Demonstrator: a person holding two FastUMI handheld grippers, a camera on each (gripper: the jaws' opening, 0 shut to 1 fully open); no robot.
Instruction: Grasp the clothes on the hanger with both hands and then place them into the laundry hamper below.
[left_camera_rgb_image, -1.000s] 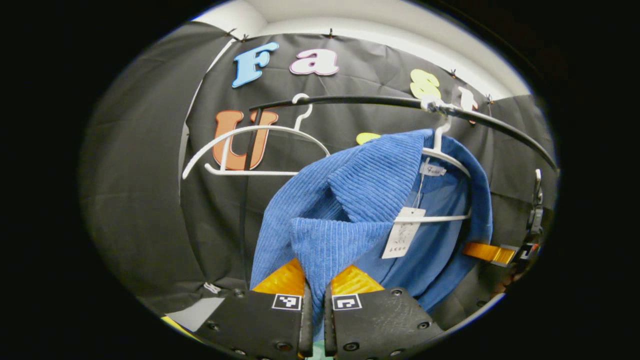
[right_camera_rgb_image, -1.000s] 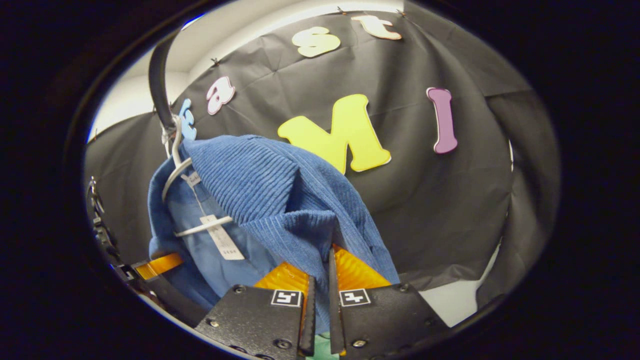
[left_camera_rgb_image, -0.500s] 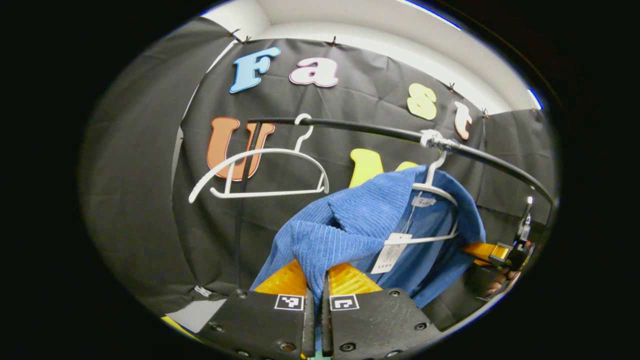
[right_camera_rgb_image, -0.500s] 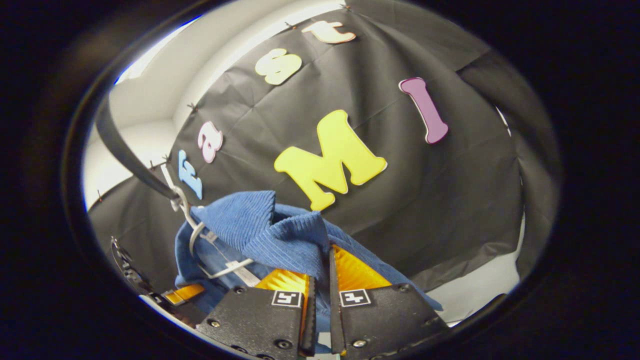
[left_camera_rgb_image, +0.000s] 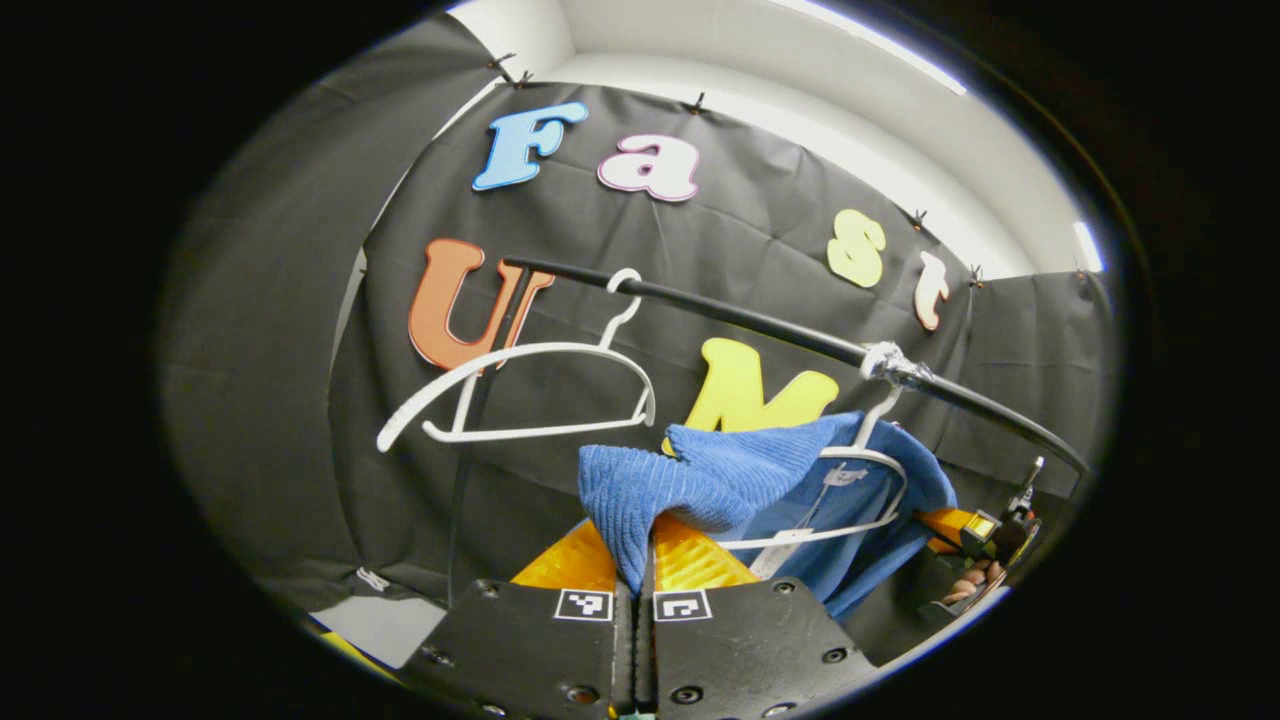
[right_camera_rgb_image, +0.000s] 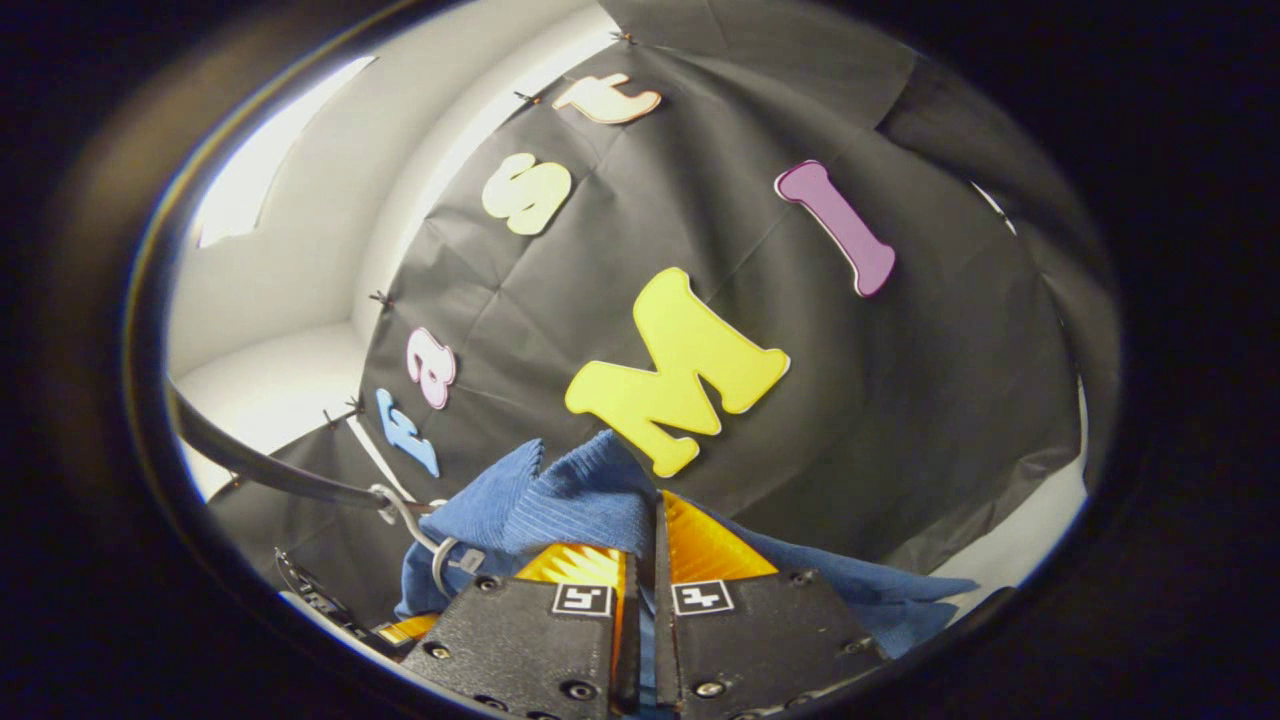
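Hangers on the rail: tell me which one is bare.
The white hanger nearer the rail's upright end carries nothing; the other hanger has the blue garment draped over it.

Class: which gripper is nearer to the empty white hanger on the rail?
Left. The left gripper, shut on the blue garment, sits just below the empty hanger. The right gripper grips the garment's far side, beyond the second hanger.
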